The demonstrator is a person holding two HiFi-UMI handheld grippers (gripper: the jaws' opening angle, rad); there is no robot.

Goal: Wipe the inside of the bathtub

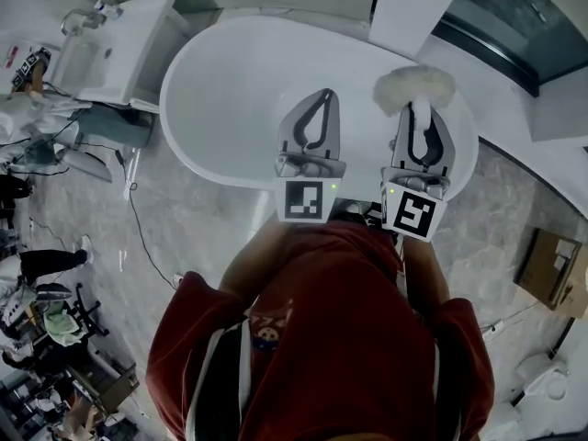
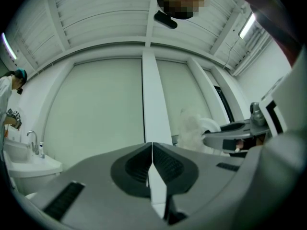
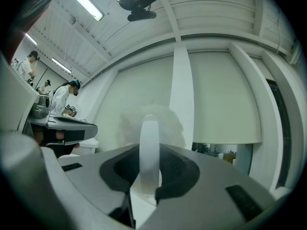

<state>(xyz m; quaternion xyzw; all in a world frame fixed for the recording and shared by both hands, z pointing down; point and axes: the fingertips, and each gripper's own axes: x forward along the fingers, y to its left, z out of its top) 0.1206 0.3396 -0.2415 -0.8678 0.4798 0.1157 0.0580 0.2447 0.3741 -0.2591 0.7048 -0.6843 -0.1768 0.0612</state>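
Bathtub (image 1: 230, 90) sits just below and in front of me, white and egg-shaped. Its long way runs from my left to my right. My right gripper (image 1: 421, 108) has its jaws pressed on the white handle (image 3: 149, 152) of a fluffy duster (image 1: 413, 85). The soft head pokes out past the tips, over the right end of the tub. My left gripper (image 1: 322, 95) has its jaws squeezed together with nothing in them. I think the right one, being nearer, must dip down to wipe.
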